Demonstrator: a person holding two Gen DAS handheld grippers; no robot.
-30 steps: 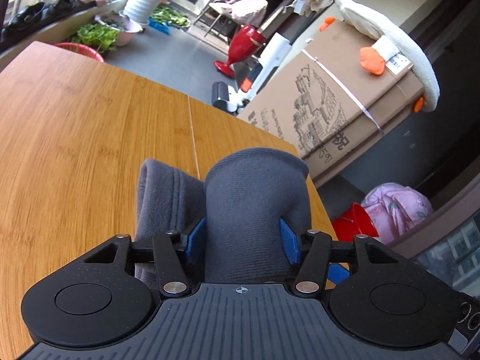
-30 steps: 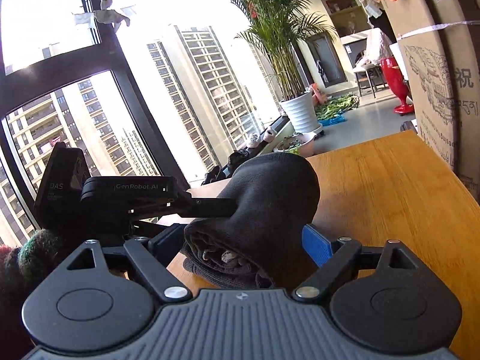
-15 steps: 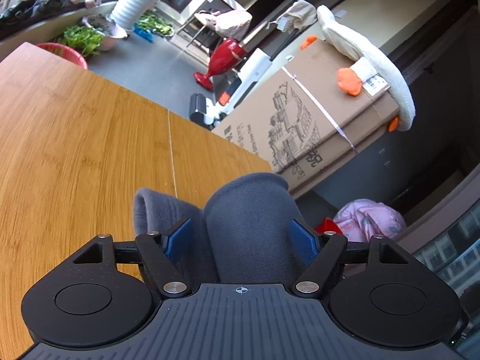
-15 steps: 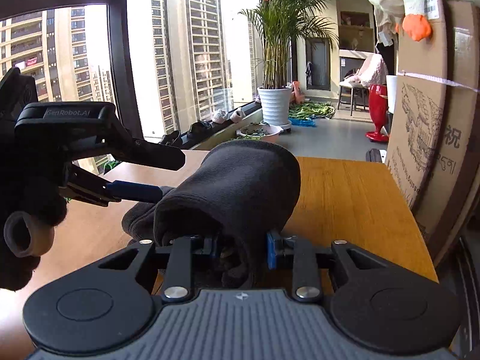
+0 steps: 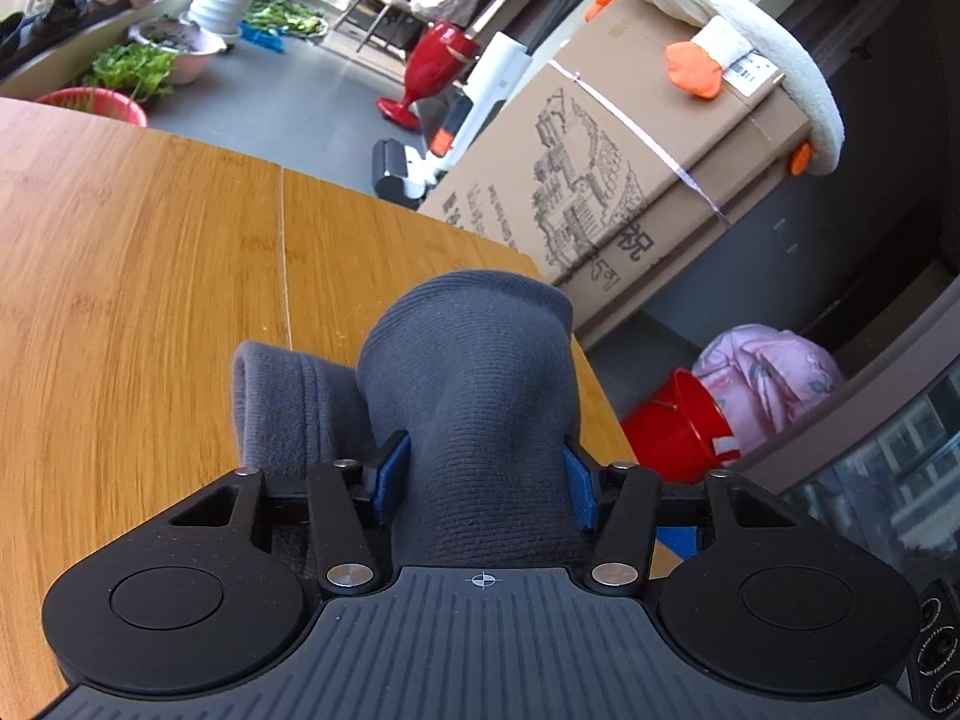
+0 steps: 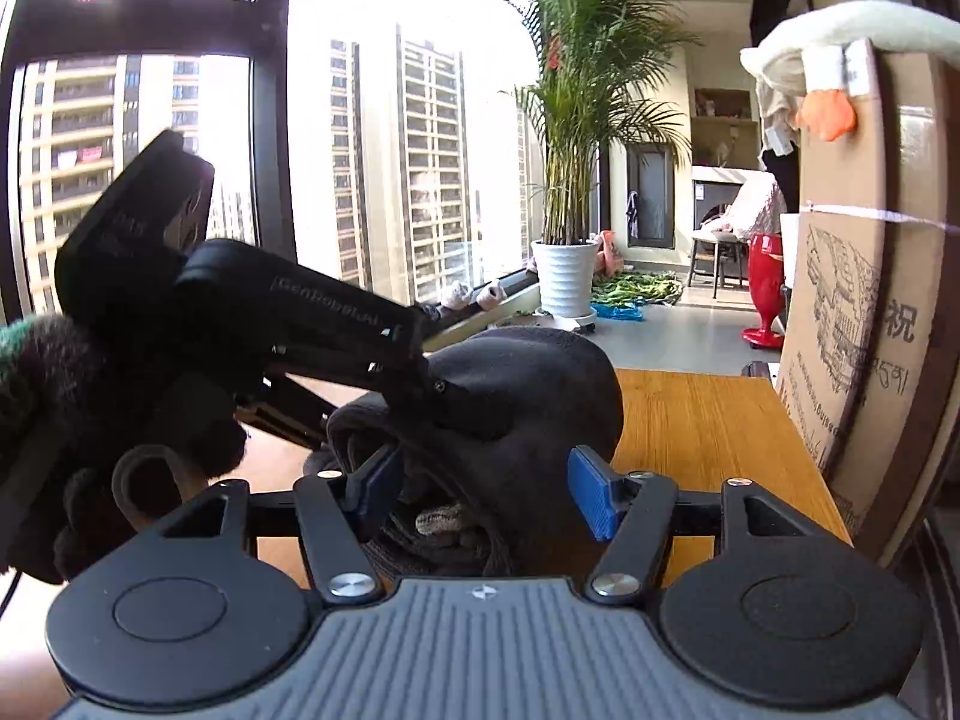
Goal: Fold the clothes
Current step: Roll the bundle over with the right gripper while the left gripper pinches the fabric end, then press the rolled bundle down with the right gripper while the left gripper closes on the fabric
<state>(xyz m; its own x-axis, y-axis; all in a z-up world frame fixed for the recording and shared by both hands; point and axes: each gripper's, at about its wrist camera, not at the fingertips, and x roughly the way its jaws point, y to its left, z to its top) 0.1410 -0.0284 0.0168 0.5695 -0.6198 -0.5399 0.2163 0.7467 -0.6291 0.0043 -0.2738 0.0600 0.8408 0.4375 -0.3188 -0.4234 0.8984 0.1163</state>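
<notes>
A dark grey knit garment is sitting in the lower centre of the left wrist view as a thick, rounded bundle on the wooden table, near the table's right-hand edge, with a second rolled lobe bulging at its left. The left gripper is reaching around the bundle's near end; its blue pads are lying against the cloth on both sides, so its jaws are looking clenched on the garment at a wide spread, though how firmly they are pressing I cannot tell. In the right wrist view the same bundle is filling the centre, its layered end facing the camera, and the right gripper is standing with its jaws spread wide and released, the right pad clear of the cloth. The left gripper's body is slanting in from the left of that frame onto the bundle, held by a gloved hand. As for progress, the garment is already lying gathered into a compact multi-layer bundle, so the folding is looking far along; what may be remaining is tidying, flattening or letting go. Readable writing: "GenRobot.AI" is running along the left gripper's arm, and the cardboard box at the right edge is carrying a printed building drawing and Chinese characters, one reading "祝".
</notes>
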